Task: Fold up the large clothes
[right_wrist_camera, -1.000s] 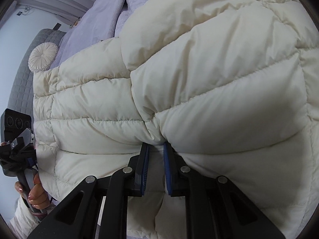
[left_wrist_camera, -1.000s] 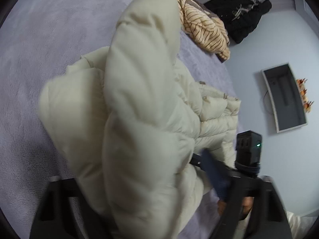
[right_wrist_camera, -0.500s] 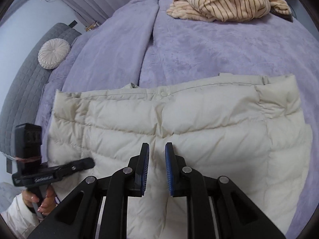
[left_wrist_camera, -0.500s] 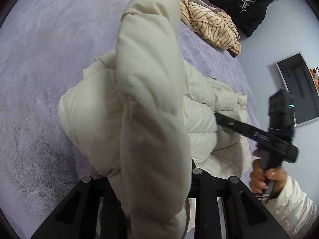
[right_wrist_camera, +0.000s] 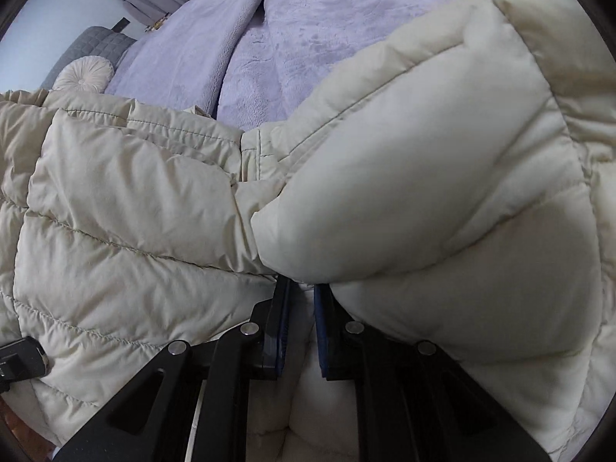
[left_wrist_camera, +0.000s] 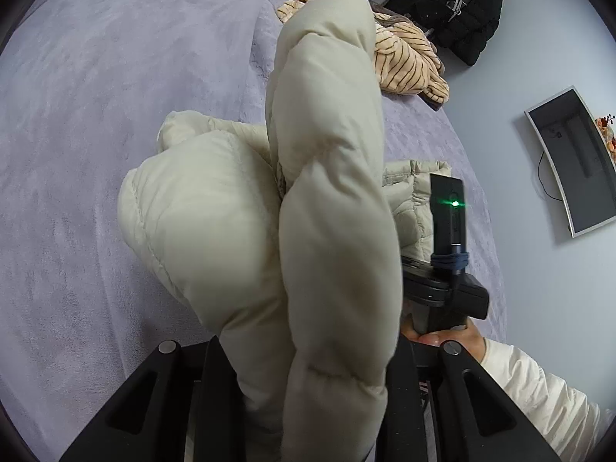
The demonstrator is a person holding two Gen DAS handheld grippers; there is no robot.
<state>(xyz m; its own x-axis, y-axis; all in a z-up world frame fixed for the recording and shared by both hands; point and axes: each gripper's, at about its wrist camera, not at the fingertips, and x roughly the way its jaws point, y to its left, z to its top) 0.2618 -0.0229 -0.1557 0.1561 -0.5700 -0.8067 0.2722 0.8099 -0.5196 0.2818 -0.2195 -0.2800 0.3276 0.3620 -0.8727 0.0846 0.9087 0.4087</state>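
Observation:
A cream puffer jacket [left_wrist_camera: 331,200] lies on the lilac bed cover [left_wrist_camera: 96,123]. One padded part of it stands up from between the fingers of my left gripper [left_wrist_camera: 308,354], which is shut on it; the fabric hides the pads. In the right wrist view a thick fold of the same jacket [right_wrist_camera: 404,200] bulges over my right gripper [right_wrist_camera: 302,288]. Its blue pads [right_wrist_camera: 283,308] are nearly together and pinch the fold's lower edge. A hand in a white sleeve [left_wrist_camera: 539,389] holds the right gripper's body [left_wrist_camera: 442,292] just right of the raised part.
A tan striped garment [left_wrist_camera: 408,65] is heaped at the bed's far side. A black coat [left_wrist_camera: 462,11] hangs on the wall beside a wall-mounted screen [left_wrist_camera: 573,161]. A round cushion [right_wrist_camera: 82,77] leans against a grey quilted headboard [right_wrist_camera: 96,42].
My left gripper has risen, lifting its part of the jacket. Half a second ago my right gripper hung free above the flat jacket; now it is shut on a fold, close to the left.

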